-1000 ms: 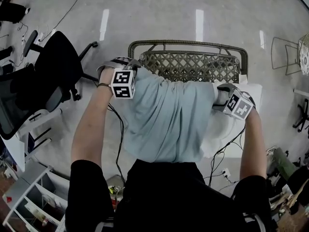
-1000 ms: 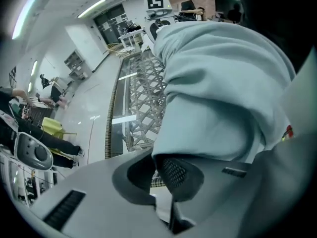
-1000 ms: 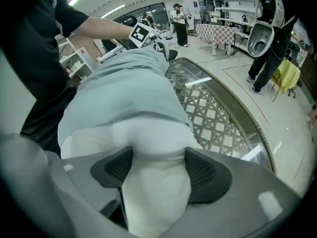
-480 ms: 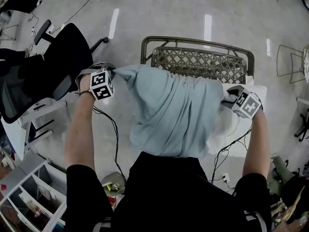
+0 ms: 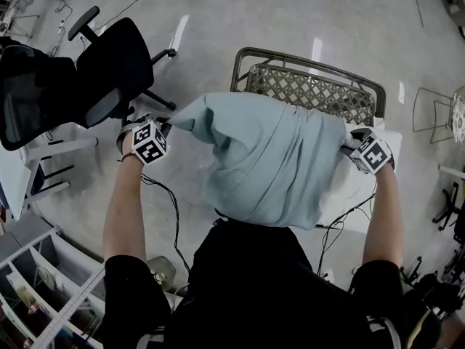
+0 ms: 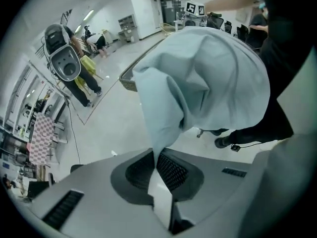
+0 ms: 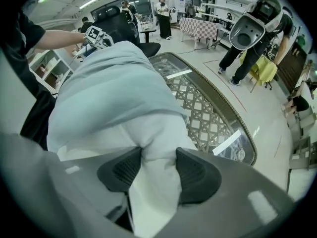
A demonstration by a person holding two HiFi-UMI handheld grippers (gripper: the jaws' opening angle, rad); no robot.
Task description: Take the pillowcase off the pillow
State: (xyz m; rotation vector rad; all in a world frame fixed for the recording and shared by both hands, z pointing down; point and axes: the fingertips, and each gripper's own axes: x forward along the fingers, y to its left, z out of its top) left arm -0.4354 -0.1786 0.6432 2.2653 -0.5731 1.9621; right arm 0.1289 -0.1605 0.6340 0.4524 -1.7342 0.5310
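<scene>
Reaching forward and out wide, the left arm holds the left gripper (image 5: 164, 128) pointing steeply down, its fingers (image 6: 171, 171) pressed together on a corner of the pale blue pillowcase (image 5: 269, 158). The cloth stretches from them toward the right gripper (image 5: 347, 142). That gripper's fingers (image 7: 195, 175) have just been closing and pinch the white pillow (image 5: 349, 184) bulging beyond their tips.

head view looks steeply down; both gripper views closely share the pillowcase (image 5: 269, 158).

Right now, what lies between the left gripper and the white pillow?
The pale blue pillowcase, pinched by the left gripper, stretches across to the pillow; the head view shows it.
</scene>
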